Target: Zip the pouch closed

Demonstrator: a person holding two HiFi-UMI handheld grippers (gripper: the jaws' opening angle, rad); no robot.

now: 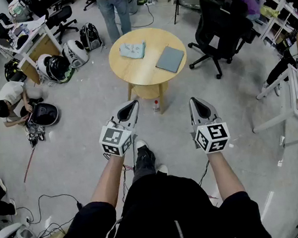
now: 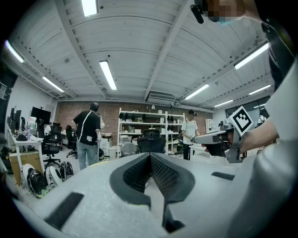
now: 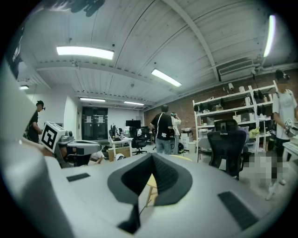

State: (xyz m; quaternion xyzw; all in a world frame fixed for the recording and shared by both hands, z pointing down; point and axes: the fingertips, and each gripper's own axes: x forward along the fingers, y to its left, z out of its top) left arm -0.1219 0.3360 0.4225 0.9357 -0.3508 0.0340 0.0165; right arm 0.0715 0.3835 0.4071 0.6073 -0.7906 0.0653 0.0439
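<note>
Seemingly limp, the pouch (image 1: pixel 132 50) at the table's (image 1: pixel 148 74) far edge wanted pinching at 1 end; we held left gripper (image 1: pixel 128 110) and right gripper (image 1: pixel 202 108) closed, empty.

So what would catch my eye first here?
The two hand-held tools: the left gripper and the right gripper, held out side by side, both shut and empty, each bearing a black-and-white marker cube. Just ahead stands a round wooden table with a pale blue pouch and a flat grey pad on it.
</note>
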